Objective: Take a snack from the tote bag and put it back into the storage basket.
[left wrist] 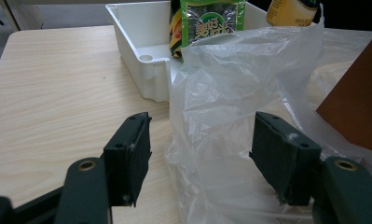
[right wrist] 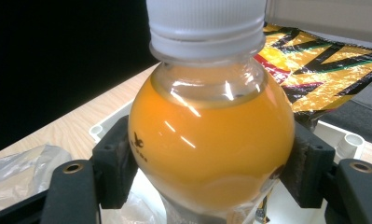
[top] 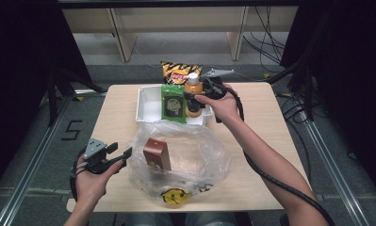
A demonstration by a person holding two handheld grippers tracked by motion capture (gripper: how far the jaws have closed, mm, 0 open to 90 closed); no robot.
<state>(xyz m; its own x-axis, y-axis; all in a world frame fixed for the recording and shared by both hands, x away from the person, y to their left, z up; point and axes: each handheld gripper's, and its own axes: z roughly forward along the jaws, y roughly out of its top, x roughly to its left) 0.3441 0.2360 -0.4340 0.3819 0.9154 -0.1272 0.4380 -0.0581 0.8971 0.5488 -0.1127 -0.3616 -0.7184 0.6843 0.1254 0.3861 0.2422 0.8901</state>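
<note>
Nearest the camera, a clear plastic bag is lying open at the table's near edge, with a brown box standing inside it; the left gripper is sitting at the bag's left rim, its jaws standing apart with a fold of the film between them, the pads not pressing on it. Farther off, the right gripper is clamping the round shoulder of an orange juice bottle standing upright in the white tray; a green snack packet is leaning just left of the bottle, and a yellow chip bag is sitting behind both.
</note>
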